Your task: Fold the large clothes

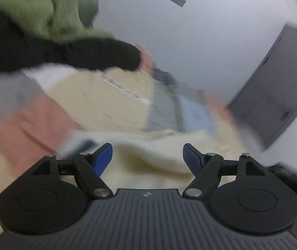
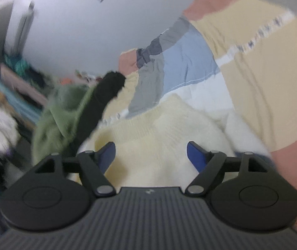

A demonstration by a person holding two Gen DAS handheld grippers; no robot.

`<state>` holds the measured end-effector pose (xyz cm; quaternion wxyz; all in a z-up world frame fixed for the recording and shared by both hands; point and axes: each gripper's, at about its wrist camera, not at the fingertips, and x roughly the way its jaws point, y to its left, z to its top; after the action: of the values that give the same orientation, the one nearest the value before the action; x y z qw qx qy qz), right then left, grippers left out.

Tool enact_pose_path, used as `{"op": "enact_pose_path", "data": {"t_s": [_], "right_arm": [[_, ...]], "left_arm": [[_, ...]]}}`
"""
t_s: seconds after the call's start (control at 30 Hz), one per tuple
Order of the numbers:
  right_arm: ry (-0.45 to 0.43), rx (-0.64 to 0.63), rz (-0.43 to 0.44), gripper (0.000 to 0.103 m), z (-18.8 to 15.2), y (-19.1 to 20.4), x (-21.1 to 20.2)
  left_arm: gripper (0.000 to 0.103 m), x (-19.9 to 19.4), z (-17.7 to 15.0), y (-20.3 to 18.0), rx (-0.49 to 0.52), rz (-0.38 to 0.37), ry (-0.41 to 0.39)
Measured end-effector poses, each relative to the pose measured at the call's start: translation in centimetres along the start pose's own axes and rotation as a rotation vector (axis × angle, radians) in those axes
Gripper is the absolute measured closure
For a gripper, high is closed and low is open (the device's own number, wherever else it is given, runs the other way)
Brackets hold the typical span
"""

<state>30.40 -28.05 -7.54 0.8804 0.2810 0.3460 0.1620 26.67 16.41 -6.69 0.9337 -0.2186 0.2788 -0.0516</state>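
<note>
A cream knitted garment [image 1: 148,156] lies on the patchwork bedspread [image 1: 110,104] right under my left gripper [image 1: 147,156]. That gripper's blue pads [image 1: 103,158] stand wide apart, open, and the knit below does not touch them. In the right wrist view the same cream knit [image 2: 148,129] fills the space ahead of my right gripper [image 2: 151,156], also open with nothing pressed between its pads [image 2: 196,156]. Both views are blurred.
A green and black garment [image 1: 44,31] is heaped at the upper left of the left view, and the green and black garment [image 2: 75,112] lies left of the cream knit in the right view. A grey cabinet [image 1: 277,87] stands against the white wall. Cluttered shelves [image 2: 6,95] sit far left.
</note>
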Motion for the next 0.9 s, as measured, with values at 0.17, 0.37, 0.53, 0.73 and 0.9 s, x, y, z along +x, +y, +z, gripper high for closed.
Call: {"op": "enact_pose_path", "data": {"t_s": [0.17, 0.37, 0.53, 0.73, 0.9], "right_arm": [[0.002, -0.248, -0.115, 0.026, -2.2, 2.4, -0.9], [0.049, -0.563, -0.273, 0.025, -4.8, 5.2, 1.1], [0.101, -0.774, -0.401, 0.027, -6.8, 6.1, 3.8], [0.042, -0.877, -0.508, 0.079, -6.7, 6.2, 4.2], [-0.062, -0.718, -0.541, 0.089, -3.6, 4.6, 2.0]], "left_arm": [[0.023, -0.2, -2.1, -2.2, 0.207, 0.095, 0.050], [0.023, 2.5, -3.9, -3.7, 0.386, 0.226, 0.091], [0.022, 4.5, -3.5, -3.1, 0.358, 0.264, 0.086], [0.020, 4.4, -2.9, -2.0, 0.290, 0.261, 0.069], [0.020, 4.0, -2.4, -1.4, 0.238, 0.264, 0.047]]}}
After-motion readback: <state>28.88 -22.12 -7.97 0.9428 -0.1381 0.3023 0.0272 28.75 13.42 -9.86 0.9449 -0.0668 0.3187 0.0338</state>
